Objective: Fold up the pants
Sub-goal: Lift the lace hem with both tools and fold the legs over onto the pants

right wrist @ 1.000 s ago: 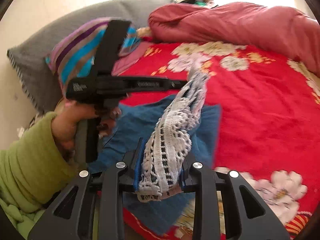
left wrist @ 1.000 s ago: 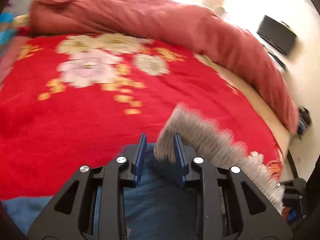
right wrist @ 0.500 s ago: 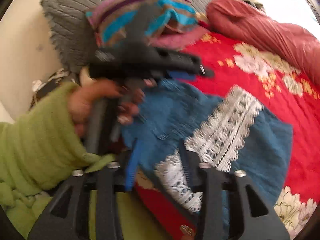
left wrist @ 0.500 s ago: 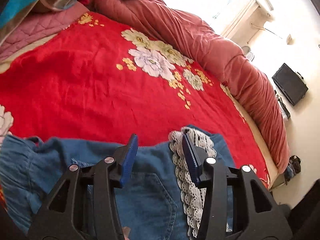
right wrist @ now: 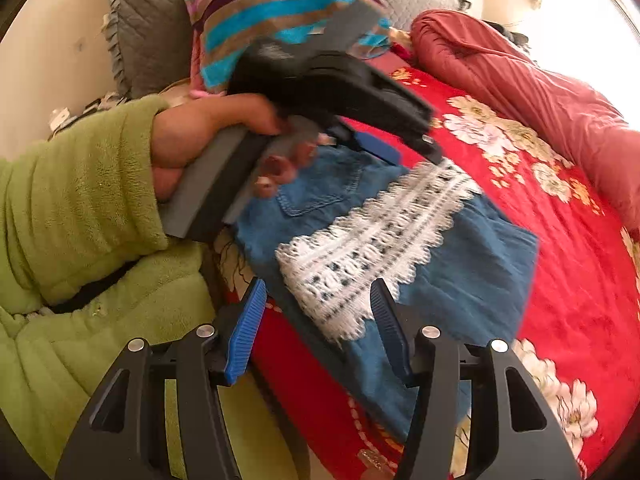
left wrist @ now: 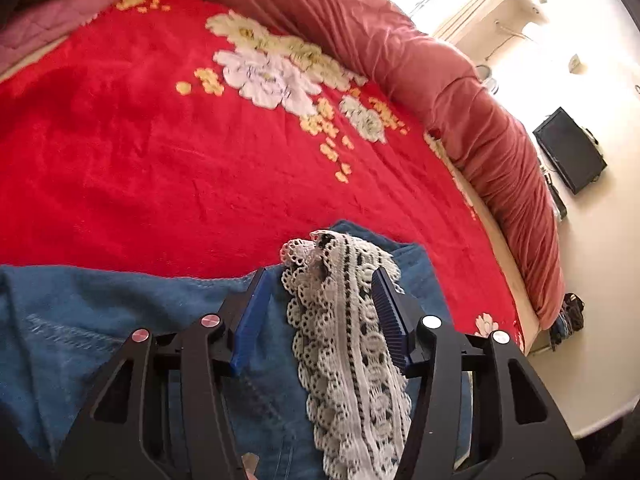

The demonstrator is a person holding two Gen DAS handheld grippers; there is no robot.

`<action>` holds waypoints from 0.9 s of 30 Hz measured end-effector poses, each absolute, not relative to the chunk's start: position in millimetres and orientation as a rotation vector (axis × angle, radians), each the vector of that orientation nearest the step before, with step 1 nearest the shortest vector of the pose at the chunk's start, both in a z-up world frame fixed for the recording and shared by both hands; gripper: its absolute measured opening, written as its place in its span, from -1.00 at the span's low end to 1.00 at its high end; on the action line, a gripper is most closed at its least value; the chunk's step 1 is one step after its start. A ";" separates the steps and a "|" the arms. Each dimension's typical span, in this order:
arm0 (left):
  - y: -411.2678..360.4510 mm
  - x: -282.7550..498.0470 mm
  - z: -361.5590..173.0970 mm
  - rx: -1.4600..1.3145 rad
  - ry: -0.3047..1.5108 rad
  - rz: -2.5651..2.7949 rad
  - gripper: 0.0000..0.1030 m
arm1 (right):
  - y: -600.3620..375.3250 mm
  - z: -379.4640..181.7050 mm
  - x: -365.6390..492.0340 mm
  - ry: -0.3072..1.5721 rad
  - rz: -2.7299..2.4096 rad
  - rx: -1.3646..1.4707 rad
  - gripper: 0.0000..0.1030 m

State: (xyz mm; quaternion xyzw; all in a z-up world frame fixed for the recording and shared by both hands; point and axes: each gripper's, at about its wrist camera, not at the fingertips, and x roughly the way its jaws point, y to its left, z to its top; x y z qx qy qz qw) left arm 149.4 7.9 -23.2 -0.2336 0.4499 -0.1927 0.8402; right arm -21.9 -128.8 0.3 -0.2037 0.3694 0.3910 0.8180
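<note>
Both grippers have just been opening vs. the earlier frames, where each pinched the lace hem; the pants now lie released on the bed. Left wrist view: left gripper (left wrist: 322, 280) sits lower centre, jaws spread, blue pads apart. Lace trim (left wrist: 344, 340) lies loose between the pads w/ the right pad at its edge, so no pinch; whether that pad touches it, cannot tell. Denim pants (left wrist: 120, 320) fill the lower left to lower centre, flat on the red floral blanket (left wrist: 160, 140); a stitched pocket seam shows at lower left. Rolled pink-red duvet (left wrist: 460, 92) runs along the upper right. Right wrist view: right gripper (right wrist: 318, 300) at bottom centre, jaws spread, nothing clamped; lace end sits just above the gap, denim edge behind it. Pants appear at frame centre as a compact blue rectangle w/ lace band across it diagonally and back pocket up, near the bed edge. Left hand (right wrist: 192, 148), in a green fleece sleeve (right wrist: 80, 200), holds the other gripper at upper centre, tilted down over the pocket area; image is motion-blurred there. Striped pillow (right wrist: 272, 12) sits at upper centre. Progress, as judged: one fold seems laid, hem brought over toward the waist; remaining approx. = smoothing, poss. one more fold across. Pose: both tools angled downward at the cloth, close above it.
</note>
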 end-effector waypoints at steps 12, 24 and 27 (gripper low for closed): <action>14.3 138.5 -6.2 -0.435 0.879 -0.370 -0.86 | -114.0 -20.6 -10.6 0.870 0.907 -0.356 -0.74; 22.3 119.7 -0.2 -0.364 0.847 -0.295 -0.52 | -152.6 13.0 -8.2 0.853 0.925 -0.173 -0.22; 19.3 99.2 18.3 -0.316 0.801 -0.268 -0.51 | -177.6 22.0 0.6 0.834 0.845 -0.146 -0.22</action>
